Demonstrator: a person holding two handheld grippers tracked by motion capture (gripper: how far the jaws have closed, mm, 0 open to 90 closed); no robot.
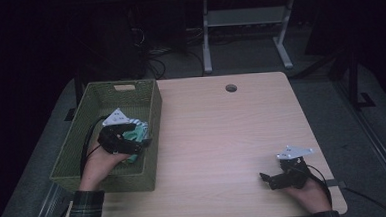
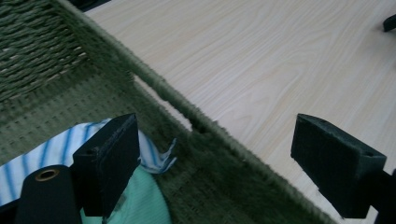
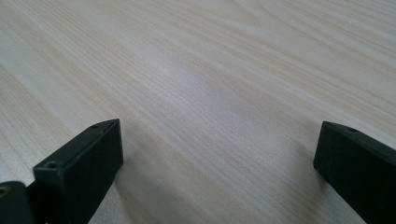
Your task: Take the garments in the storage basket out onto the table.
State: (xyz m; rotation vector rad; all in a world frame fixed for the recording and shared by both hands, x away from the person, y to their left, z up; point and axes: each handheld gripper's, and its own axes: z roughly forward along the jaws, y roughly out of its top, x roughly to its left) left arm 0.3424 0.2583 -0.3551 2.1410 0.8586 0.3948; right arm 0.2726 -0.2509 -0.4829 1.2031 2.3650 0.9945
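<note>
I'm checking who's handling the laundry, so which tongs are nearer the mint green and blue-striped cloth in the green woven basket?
Left. The left tongs hang open right over the cloth inside the basket; the right tongs rest far across the wooden table.

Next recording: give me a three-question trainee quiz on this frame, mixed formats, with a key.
1. True or false: the left gripper has its jaws shut on the cloth.
2. Multiple choice: where does the cloth lie? A) on the bare table B) inside the green woven basket C) between the right gripper's jaws
3. Fill in: the right gripper sits with jaws open above the bare wooden ____.

Key:
1. False; its jaws stand wide apart, one over the cloth, the other past the basket's rim.
2. B
3. table
</note>
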